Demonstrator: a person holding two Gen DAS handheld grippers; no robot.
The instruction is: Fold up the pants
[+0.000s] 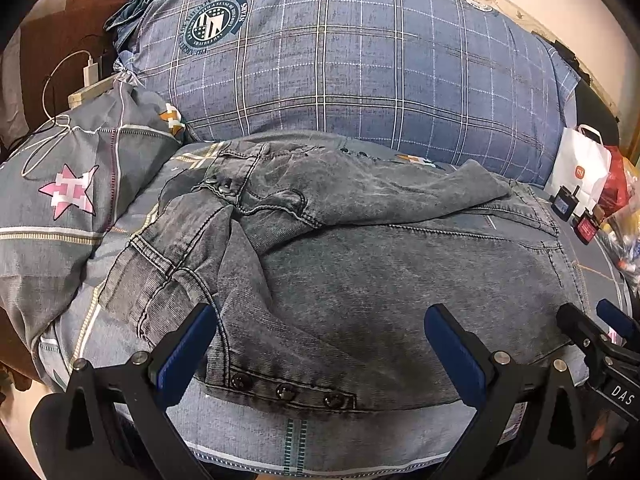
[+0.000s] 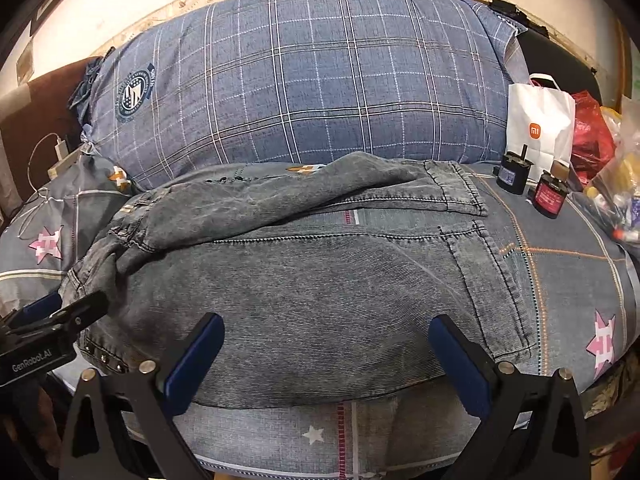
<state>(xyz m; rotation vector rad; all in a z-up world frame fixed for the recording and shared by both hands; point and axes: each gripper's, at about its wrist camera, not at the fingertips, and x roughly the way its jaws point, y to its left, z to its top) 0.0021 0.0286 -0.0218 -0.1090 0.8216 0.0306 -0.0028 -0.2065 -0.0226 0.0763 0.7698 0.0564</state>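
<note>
Hovering with jaws spread wide and holding nothing, the left gripper (image 1: pixel 320 356) and right gripper (image 2: pixel 326 364) are facing the pants (image 1: pixel 360 280) lying crumpled on the bed (image 2: pixel 580 280), so grabbing one layer is risking a crooked fold.

Both grippers hang just off the near edge of the pants (image 1: pixel 360 280), side by side. The left gripper (image 1: pixel 320 344) has its jaws spread wide, blue pads (image 1: pixel 184 352) on show, nothing between them, sitting over the waistband end of the pants. The right gripper (image 2: pixel 326 356) is spread wide too, gripping nothing, over the leg part of the pants. Each one pokes into the other's view: the right gripper's fingertips at the left camera's right edge, the left gripper's at the right camera's left edge.
</note>
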